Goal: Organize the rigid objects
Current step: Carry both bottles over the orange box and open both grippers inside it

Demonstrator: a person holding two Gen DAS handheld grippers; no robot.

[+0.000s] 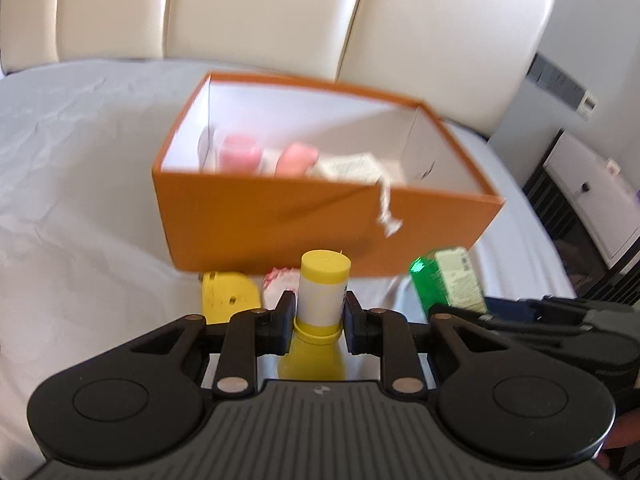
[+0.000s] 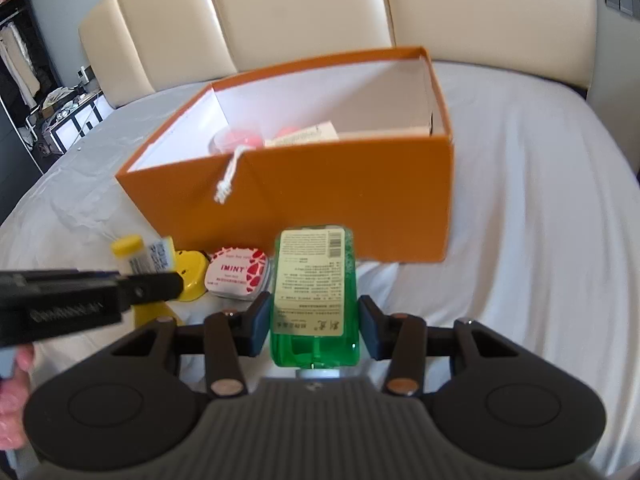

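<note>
1. The yellow bottle (image 1: 322,304) with a yellow cap and white label sits between the jaws of the left gripper (image 1: 319,316), which are closed on its upper part; its writing is too blurred to read.
2. The green bottle (image 2: 313,296) is clamped between the jaws of the right gripper (image 2: 314,324), its back label facing up with a barcode and small print that cannot be read.
3. The orange box (image 2: 340,200) stands open on the bed (image 2: 540,200) at twelve o'clock from both grippers, white inside, with a white cord (image 2: 228,178) hanging over its near wall.
4. Inside the box lie pink items (image 1: 240,152) and a printed paper packet (image 1: 352,166), blurred.
5. A red-and-white tin (image 2: 237,273) marked "IMINT" lies on the bed just before the box, at eleven o'clock from the right gripper.
6. A yellow round thing (image 2: 190,276) lies touching the tin's left side.
7. A cream padded headboard (image 2: 300,12) rises behind the bed.
</note>
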